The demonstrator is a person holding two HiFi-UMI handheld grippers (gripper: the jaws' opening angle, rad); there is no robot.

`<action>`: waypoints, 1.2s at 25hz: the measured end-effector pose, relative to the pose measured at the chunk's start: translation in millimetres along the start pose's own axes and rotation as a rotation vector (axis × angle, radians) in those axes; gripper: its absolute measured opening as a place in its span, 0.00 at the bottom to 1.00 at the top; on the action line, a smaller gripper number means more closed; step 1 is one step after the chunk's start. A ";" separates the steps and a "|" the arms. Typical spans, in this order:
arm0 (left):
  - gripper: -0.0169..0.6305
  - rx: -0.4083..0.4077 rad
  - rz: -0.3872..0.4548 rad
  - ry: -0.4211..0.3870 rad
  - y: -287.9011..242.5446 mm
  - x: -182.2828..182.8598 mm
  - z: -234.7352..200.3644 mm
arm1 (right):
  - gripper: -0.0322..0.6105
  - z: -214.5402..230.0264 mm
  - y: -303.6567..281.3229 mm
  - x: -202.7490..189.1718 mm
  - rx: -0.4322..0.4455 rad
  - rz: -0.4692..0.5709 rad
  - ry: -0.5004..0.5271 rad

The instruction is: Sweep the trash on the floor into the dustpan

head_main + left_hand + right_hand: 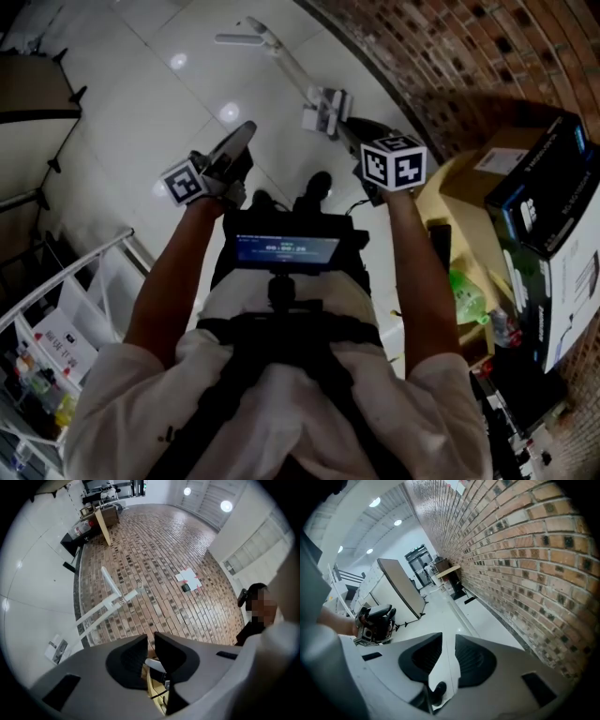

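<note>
Dustpan set (325, 111), white with long thin handles, is on the white floor (141, 84) next to the brick wall (450, 47), ahead of the person's shoes (319, 187). The head view shows both arms held out. The left hand-held gripper (246, 131) points toward the dustpan set, and the right hand-held gripper (352, 127) is close to its low end. A small screen (286, 248) sits on the person's chest. A black box (548, 197) and a brown box (506, 155) are stacked on the right. In the left gripper view, the left hand-held gripper (149, 639) has its jaws pulled in narrow, almost together, and nothing is held between them. Past them the dustpan set (121, 600) rests against the brick wall (159, 550), where a few papers (187, 577) are stuck. In the right gripper view, the right hand-held gripper (449, 639) is also narrow with only a thin gap, and only floor (445, 616) and a shoe (436, 691) show through it. The left hand-held gripper (377, 620) is off to the left, the brick wall (525, 564) fills the right, and a flat board (401, 590) stands tilted farther back.
</note>
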State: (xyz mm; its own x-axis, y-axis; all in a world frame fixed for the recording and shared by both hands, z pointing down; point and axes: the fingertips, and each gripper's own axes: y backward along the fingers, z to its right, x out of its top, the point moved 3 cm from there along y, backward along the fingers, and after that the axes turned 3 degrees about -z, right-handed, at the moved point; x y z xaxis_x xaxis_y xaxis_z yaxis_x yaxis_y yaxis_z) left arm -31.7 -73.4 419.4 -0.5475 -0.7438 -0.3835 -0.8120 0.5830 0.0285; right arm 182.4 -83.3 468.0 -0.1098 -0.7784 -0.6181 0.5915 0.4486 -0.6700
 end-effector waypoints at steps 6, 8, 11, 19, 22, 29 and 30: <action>0.09 -0.053 -0.113 -0.052 15.3 -32.1 26.7 | 0.10 -24.6 19.8 -23.0 -0.045 0.005 0.030; 0.09 -0.064 -0.141 -0.077 28.8 -43.0 35.9 | 0.08 -38.4 24.8 -34.1 -0.056 0.008 0.027; 0.09 -0.072 -0.165 -0.112 55.6 -57.5 49.9 | 0.05 -62.6 30.8 -57.1 -0.076 0.006 -0.004; 0.09 -0.065 -0.166 -0.160 143.9 -88.3 72.8 | 0.05 -146.9 52.3 -122.1 -0.049 -0.031 0.024; 0.09 -0.073 -0.162 -0.165 168.3 -101.1 83.4 | 0.05 -169.4 71.8 -136.3 -0.082 -0.017 0.052; 0.09 -0.145 -0.220 -0.198 174.2 -129.0 113.8 | 0.05 -187.1 104.1 -152.9 -0.125 0.005 0.056; 0.09 -0.150 -0.226 -0.201 175.2 -132.3 117.8 | 0.05 -189.1 108.1 -154.4 -0.129 0.009 0.055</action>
State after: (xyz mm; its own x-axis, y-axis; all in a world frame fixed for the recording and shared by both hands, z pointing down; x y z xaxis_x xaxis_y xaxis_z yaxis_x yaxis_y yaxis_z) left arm -77.7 165.7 366.3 -0.3111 -0.7609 -0.5694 -0.9373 0.3447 0.0515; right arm 112.3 168.4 413.3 -0.1507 -0.7506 -0.6433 0.4854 0.5107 -0.7096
